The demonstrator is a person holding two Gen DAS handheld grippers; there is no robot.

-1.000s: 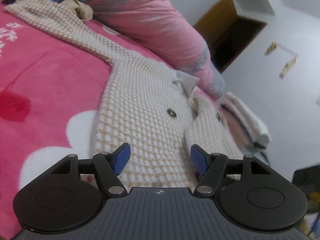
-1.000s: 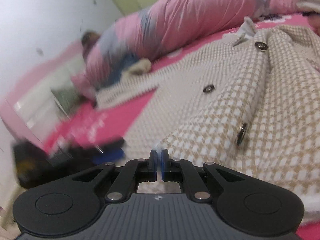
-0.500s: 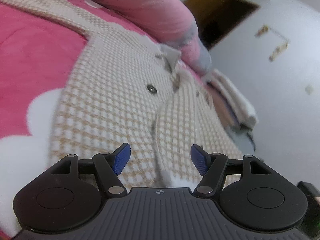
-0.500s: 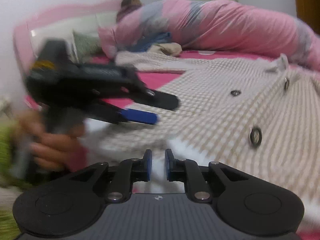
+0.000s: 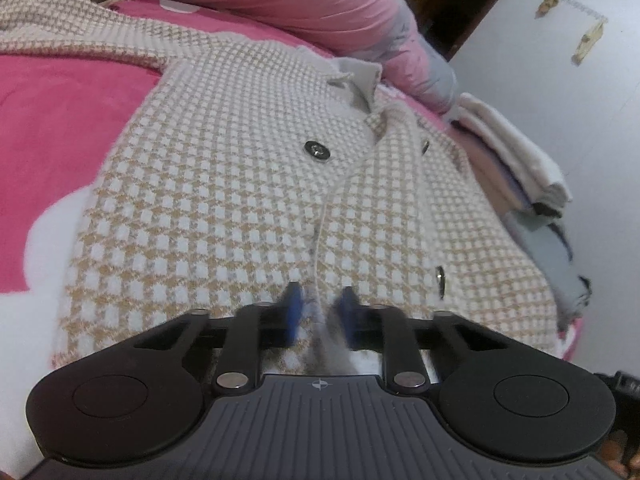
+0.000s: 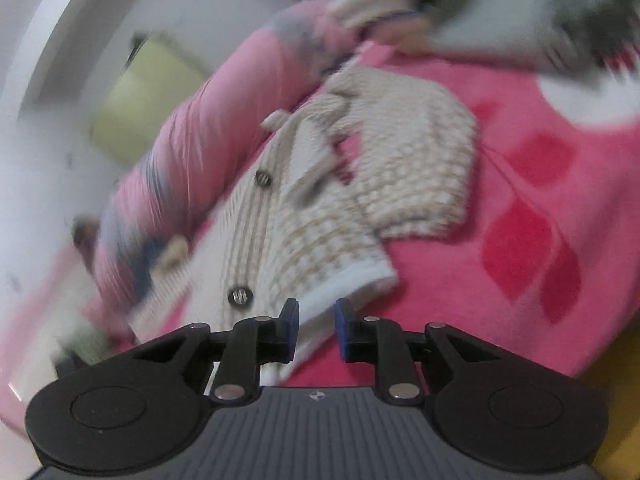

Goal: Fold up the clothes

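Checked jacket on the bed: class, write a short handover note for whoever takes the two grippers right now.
Left gripper: jaws closing on the checked jacket at its front opening near the hem.
Right gripper: jaws opening, pads not pressing the white hem edge between them.
Jacket lies face up, buttoned, on the pink blanket; one sleeve is already folded across.
Left: other sleeve, then fold the body.

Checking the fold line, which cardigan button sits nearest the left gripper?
The dark button at the lower right of the checked cardigan, just beyond the left gripper; the others lie nearer the collar.
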